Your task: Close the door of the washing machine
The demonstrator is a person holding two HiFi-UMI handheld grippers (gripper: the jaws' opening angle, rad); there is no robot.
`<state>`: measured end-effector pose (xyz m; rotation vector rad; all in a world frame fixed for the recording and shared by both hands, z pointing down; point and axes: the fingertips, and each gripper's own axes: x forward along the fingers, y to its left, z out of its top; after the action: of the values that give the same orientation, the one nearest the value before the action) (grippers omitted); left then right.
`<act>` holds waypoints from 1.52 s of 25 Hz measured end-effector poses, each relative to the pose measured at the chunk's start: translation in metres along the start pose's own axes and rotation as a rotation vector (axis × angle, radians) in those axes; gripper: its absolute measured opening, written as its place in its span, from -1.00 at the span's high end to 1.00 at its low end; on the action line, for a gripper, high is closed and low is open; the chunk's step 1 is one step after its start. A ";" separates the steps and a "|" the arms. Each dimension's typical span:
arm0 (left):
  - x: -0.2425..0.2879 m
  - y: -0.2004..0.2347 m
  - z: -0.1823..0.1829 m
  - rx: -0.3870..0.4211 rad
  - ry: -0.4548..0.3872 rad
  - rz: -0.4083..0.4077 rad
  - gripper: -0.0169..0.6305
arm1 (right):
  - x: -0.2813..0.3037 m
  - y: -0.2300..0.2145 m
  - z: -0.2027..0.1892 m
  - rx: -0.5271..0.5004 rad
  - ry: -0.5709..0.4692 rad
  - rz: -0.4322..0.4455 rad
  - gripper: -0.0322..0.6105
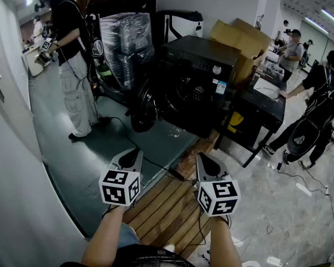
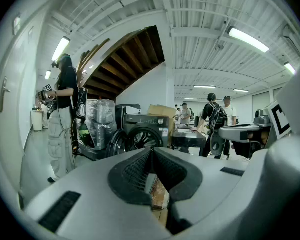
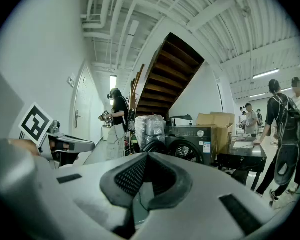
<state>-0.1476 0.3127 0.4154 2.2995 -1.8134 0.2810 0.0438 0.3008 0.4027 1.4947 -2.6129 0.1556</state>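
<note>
A black front-loading washing machine (image 1: 203, 77) stands a few steps ahead of me, and its round door (image 1: 143, 109) hangs swung open to the left. The machine (image 2: 146, 128) and its open door (image 2: 115, 143) also show beyond the jaws in the left gripper view. In the right gripper view the machine (image 3: 192, 140) stands right of centre. My left gripper (image 1: 133, 152) and right gripper (image 1: 204, 159) are held side by side, well short of the machine. Each has its jaws shut with nothing between them.
A person in a black top and white trousers (image 1: 73, 65) stands at the left by a white wall with a door (image 1: 5, 93). A wrapped pallet (image 1: 126, 43), cardboard boxes (image 1: 240, 38), a black table (image 1: 257, 107) and people (image 1: 317, 110) surround the machine. A cable (image 1: 156, 163) crosses the floor.
</note>
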 end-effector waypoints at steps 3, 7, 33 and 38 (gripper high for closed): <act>0.004 -0.005 0.004 -0.004 -0.004 -0.014 0.83 | -0.001 -0.004 0.004 -0.014 -0.004 -0.013 0.83; 0.003 -0.005 0.002 -0.013 -0.004 -0.022 0.83 | -0.001 -0.002 0.001 0.005 -0.002 -0.010 0.83; 0.029 -0.033 0.011 0.001 -0.014 -0.045 0.82 | -0.003 -0.018 0.002 0.018 -0.030 0.063 0.83; 0.048 -0.022 0.014 -0.007 -0.018 -0.039 0.82 | 0.018 -0.021 0.002 0.018 -0.034 0.084 0.83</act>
<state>-0.1147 0.2689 0.4145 2.3371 -1.7733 0.2484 0.0524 0.2746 0.4039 1.4063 -2.7091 0.1644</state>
